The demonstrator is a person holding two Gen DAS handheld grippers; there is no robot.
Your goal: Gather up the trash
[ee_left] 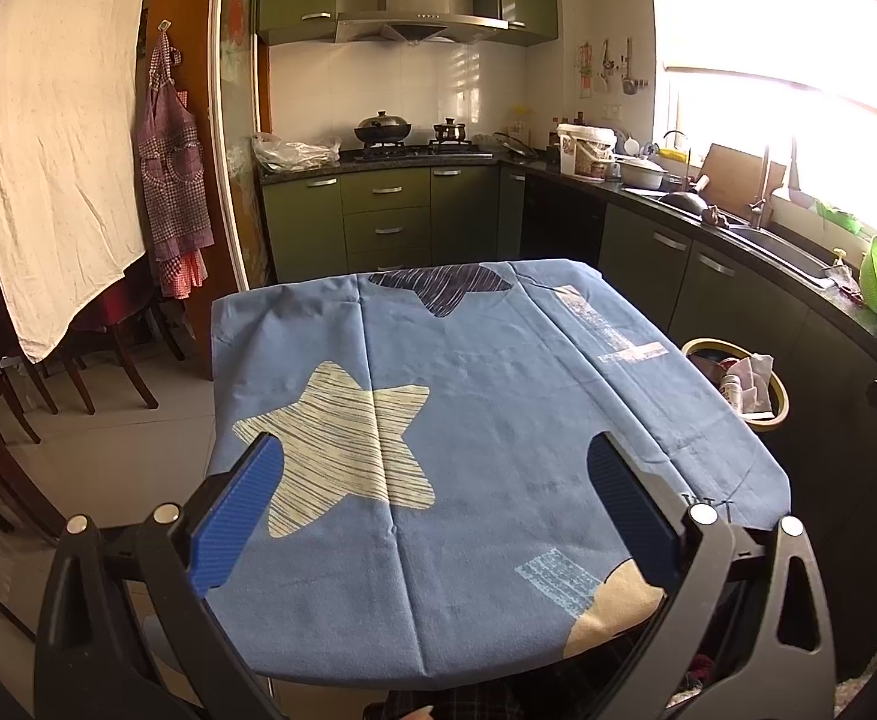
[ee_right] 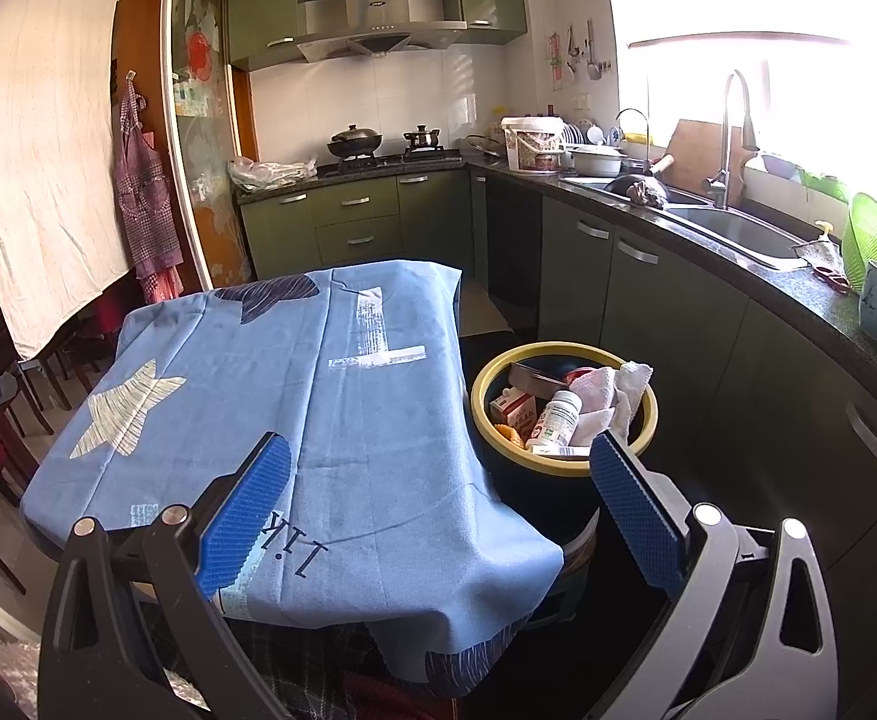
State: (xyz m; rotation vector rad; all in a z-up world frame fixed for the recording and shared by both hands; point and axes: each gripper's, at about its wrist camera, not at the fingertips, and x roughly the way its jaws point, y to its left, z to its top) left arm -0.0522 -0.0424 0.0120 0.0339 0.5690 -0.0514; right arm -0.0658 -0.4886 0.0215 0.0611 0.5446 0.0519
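Right wrist view shows the bin (ee_right: 564, 354) beside the table (ee_right: 318, 396) already holding a bottle (ee_right: 555, 417), cartons and tissue (ee_right: 609, 396). Your cloth looks bare, so collecting seems about finished. Your right gripper (ee_right: 438, 510) and left gripper (ee_left: 438, 510) both gape, holding nothing.

Green kitchen cabinets (ee_left: 378, 192), white-tiled wall (ee_left: 402, 90), steel range hood (ee_left: 420, 12), sunlit window (ee_right: 768, 30) glare perhaps hiding detail, pale floor tiles (ee_left: 120, 444).
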